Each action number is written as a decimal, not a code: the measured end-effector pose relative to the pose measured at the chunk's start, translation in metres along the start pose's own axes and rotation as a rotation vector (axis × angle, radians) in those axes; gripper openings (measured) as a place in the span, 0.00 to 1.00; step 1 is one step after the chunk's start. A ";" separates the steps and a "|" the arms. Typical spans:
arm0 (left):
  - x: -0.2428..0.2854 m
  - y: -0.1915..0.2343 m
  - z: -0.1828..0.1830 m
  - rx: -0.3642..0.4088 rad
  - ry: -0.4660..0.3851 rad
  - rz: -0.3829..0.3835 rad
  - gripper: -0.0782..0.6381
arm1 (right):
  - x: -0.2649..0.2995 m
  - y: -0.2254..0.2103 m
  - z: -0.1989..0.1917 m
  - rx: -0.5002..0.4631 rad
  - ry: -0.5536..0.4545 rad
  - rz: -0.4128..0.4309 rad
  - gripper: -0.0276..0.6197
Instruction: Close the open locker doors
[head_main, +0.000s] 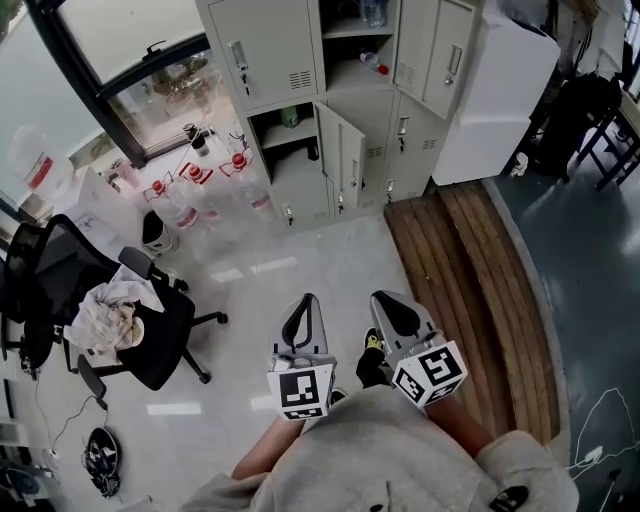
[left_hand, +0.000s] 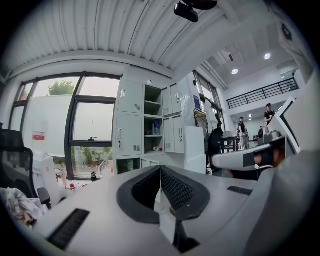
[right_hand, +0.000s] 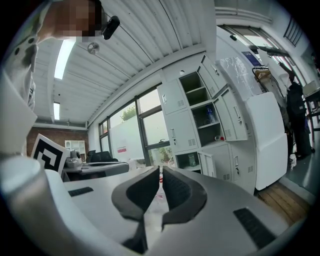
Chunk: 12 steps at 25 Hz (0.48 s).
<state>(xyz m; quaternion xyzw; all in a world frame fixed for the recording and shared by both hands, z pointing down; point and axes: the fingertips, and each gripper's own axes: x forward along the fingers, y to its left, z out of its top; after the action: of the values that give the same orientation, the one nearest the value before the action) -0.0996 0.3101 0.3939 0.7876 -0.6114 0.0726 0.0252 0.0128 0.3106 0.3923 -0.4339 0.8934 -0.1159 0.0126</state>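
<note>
1. the pale grey metal locker bank (head_main: 265, 45) stands at the far wall, well apart from both grippers.
2. the lower grey locker door (head_main: 342, 155) and the upper grey locker door (head_main: 437, 50) hang open; judged not started, all closing is left to do.
3. the left gripper (head_main: 303, 305) and the right gripper (head_main: 390, 300) have their jaws together, holding nothing.

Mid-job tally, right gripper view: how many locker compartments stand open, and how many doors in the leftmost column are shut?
Open compartments: 3
Shut doors, leftmost column: 2
Total: 5
</note>
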 end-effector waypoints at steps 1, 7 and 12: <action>0.008 0.000 0.000 0.000 0.004 -0.002 0.13 | 0.005 -0.006 0.000 0.003 0.002 -0.001 0.10; 0.056 -0.003 -0.005 -0.001 0.042 -0.021 0.13 | 0.032 -0.049 -0.002 0.029 0.024 -0.014 0.10; 0.096 -0.001 0.001 0.001 0.047 -0.014 0.13 | 0.059 -0.082 0.003 0.041 0.031 -0.008 0.10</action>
<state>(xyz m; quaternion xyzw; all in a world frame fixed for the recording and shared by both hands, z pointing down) -0.0749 0.2182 0.4071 0.7900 -0.6050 0.0913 0.0395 0.0396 0.2157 0.4115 -0.4354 0.8892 -0.1407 0.0071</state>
